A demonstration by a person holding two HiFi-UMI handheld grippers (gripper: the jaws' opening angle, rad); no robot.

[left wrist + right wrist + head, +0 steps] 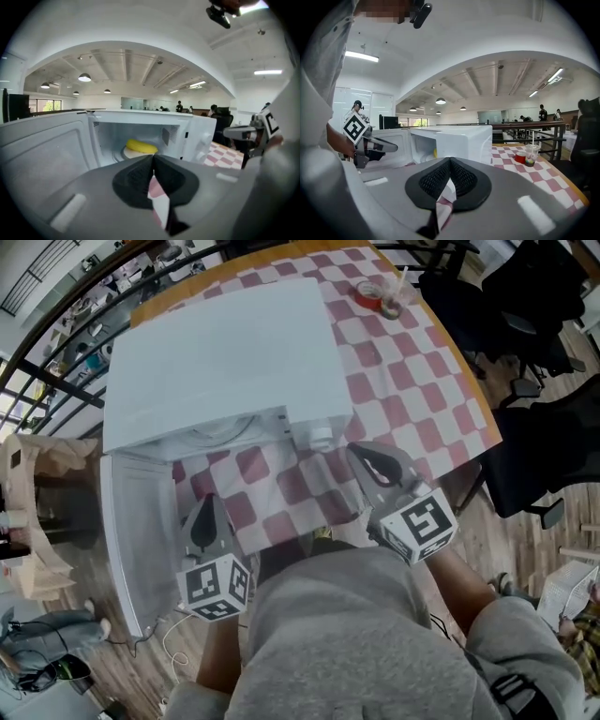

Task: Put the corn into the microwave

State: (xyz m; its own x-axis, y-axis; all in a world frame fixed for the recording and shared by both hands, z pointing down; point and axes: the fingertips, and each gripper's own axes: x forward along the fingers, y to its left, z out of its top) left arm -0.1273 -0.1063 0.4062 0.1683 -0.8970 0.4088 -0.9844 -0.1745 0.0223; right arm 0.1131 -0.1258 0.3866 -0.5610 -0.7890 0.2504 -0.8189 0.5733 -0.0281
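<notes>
The checkered bench (422,371) carries the white microwave (225,343), its door (131,540) swung wide. The corn (141,146) lies on the plate (129,153) inside. The left claw (153,161) and right claw (449,164) are pinched together, empty. A hard shove could slam the door or shift the oven.

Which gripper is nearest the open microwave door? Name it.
The left gripper, right beside the door; the right gripper sits farther over, by the knob.
</notes>
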